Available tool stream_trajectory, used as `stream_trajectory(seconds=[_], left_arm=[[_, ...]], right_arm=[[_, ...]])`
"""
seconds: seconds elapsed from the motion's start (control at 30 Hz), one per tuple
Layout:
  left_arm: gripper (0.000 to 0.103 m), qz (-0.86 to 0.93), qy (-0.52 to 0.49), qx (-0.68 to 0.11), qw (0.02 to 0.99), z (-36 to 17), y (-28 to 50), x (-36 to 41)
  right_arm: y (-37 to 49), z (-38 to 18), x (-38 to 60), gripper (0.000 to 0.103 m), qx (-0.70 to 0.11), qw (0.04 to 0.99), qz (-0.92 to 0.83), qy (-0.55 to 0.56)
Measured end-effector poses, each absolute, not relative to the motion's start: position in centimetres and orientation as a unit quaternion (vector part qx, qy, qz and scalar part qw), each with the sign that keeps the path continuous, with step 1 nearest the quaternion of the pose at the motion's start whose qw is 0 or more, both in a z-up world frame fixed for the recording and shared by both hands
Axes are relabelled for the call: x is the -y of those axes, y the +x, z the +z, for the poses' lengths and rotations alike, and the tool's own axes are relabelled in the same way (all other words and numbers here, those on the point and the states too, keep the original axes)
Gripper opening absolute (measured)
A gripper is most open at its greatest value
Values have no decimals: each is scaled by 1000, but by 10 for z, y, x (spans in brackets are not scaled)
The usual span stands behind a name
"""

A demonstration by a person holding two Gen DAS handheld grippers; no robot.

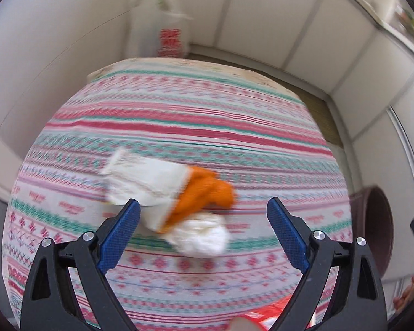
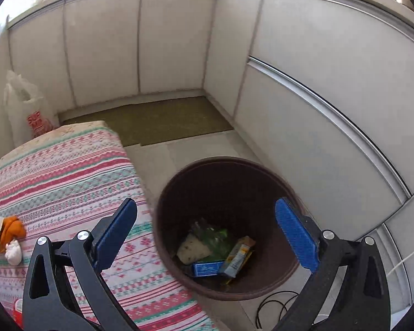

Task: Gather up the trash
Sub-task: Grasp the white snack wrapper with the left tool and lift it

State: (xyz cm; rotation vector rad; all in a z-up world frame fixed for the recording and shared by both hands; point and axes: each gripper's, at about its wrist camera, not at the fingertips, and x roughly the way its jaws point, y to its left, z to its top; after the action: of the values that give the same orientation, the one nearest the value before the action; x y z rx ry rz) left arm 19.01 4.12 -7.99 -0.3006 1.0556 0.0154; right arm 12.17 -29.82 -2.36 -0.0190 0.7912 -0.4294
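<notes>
Left gripper [image 1: 204,207] tilts steeply down over the table [image 1: 179,115], its jaws wide apart and gripping nothing. Blue pads [image 1: 118,237] with a fine stippled grain sit on black plastic arms with silver rivets. Right between the jaws and a touch beyond the tips lies the trash pile: a flat white wrapper [image 1: 140,176], a crumpled orange scrap [image 1: 204,190], and a soft white wad [image 1: 204,237] nearest the camera. All of it rests on the cloth, which is woven-looking, striped in red, pink and green. The view is smeared with blur.

Right gripper [image 2: 207,212] angles down too, jaws spread wide and empty. Between them and just beyond stands the bin [image 2: 165,207], round, dark brown, ribbed inside. At its bottom lie a blue box [image 2: 207,269], a yellowish packet [image 2: 238,258], green crinkled plastic [image 2: 215,237] and a pale speckled lump [image 2: 191,251]. The orange scrap and wad show well off to the left of the left jaw.
</notes>
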Motion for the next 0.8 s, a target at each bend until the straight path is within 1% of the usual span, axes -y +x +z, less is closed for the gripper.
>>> stream_trajectory(seconds=[0.17,0.27,0.47,0.57,0.6,0.63,0.67,0.73,0.8], left_arm=[[89,41,-311,-511,800,-118,193,-123],[88,37,-393,-510,764,-137,199,-144],[88,18,-422,-512,748,-151,215,-143],[82,24,-410,-520,749,-155,217,-137],[69,25,-399,-521,754,-153,219,-136],[61,20,-391,-524,757,-151,220,-133],[54,15,-386,-526,757,-150,221,-131],[46,15,-382,-523,761,-146,219,-131],[35,8,-380,-519,765,-141,215,-133]], right_arm=[[134,-36,239,96,-382,905,-164,-92],[143,-42,214,96,-382,904,-145,-127],[156,-54,187,96,-395,898,-126,-147],[162,-58,183,96,-402,896,-123,-142],[163,-59,182,96,-404,896,-122,-140],[164,-60,181,96,-406,895,-120,-139],[165,-61,180,96,-408,895,-119,-138],[165,-64,177,96,-411,894,-115,-139],[166,-66,173,96,-414,892,-111,-141]])
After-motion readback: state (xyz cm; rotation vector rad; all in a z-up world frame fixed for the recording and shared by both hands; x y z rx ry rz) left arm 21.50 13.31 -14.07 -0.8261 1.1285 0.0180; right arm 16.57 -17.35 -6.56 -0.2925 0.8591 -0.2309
